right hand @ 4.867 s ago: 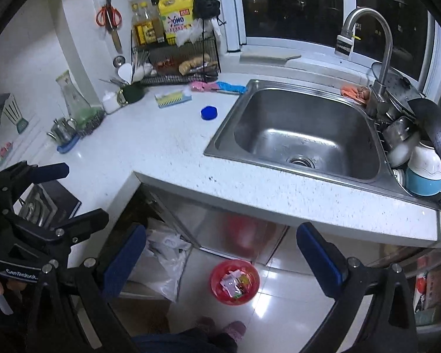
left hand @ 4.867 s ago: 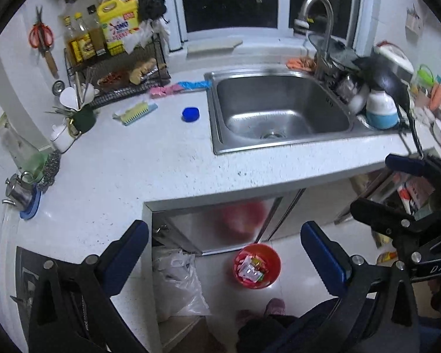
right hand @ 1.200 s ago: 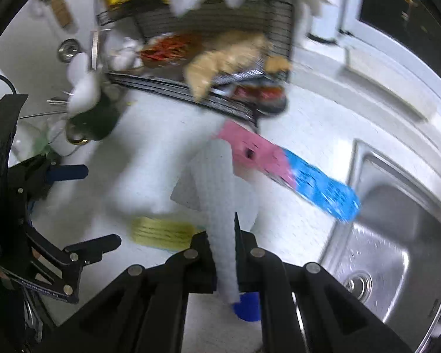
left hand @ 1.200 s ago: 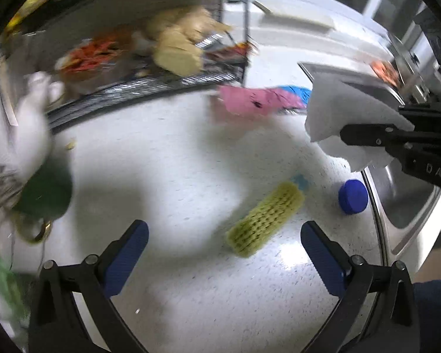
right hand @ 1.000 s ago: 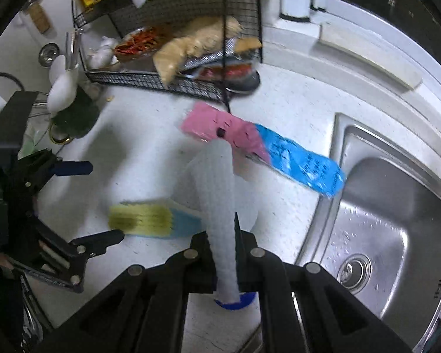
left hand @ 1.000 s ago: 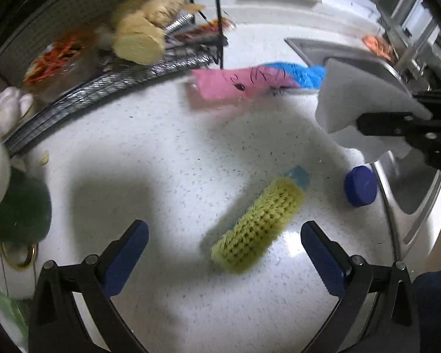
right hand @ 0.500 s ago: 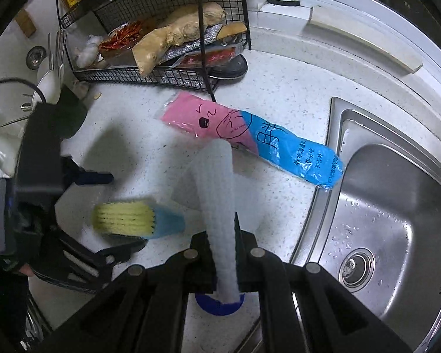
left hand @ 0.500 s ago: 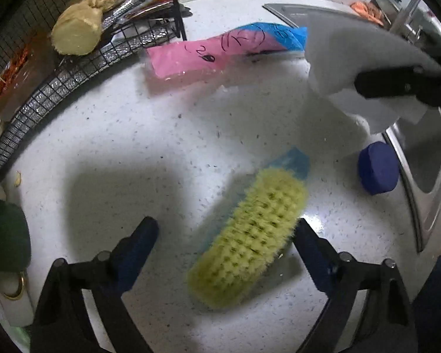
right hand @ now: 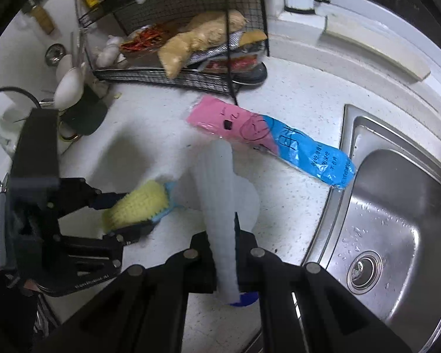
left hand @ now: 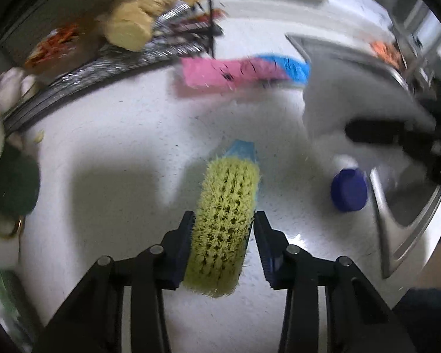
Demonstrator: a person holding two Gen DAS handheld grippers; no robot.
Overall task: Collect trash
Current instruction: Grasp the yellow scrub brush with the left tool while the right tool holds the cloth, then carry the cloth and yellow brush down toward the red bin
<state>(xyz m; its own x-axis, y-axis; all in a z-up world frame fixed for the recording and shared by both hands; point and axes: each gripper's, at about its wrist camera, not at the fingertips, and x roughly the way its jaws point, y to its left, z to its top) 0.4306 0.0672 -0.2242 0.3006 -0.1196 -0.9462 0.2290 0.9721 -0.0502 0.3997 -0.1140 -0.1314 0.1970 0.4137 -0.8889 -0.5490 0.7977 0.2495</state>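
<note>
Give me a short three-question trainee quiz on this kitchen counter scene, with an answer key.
1. True or false: the right tool is shut on a white sheet.
2. What lies between the fingers of the left tool? A) blue cap B) yellow brush C) pink bag
3. Fill in: the blue cap lies on the counter beside the ____.

Key:
1. True.
2. B, the brush; the jaws have just been closing around it.
3. Sink.
</note>
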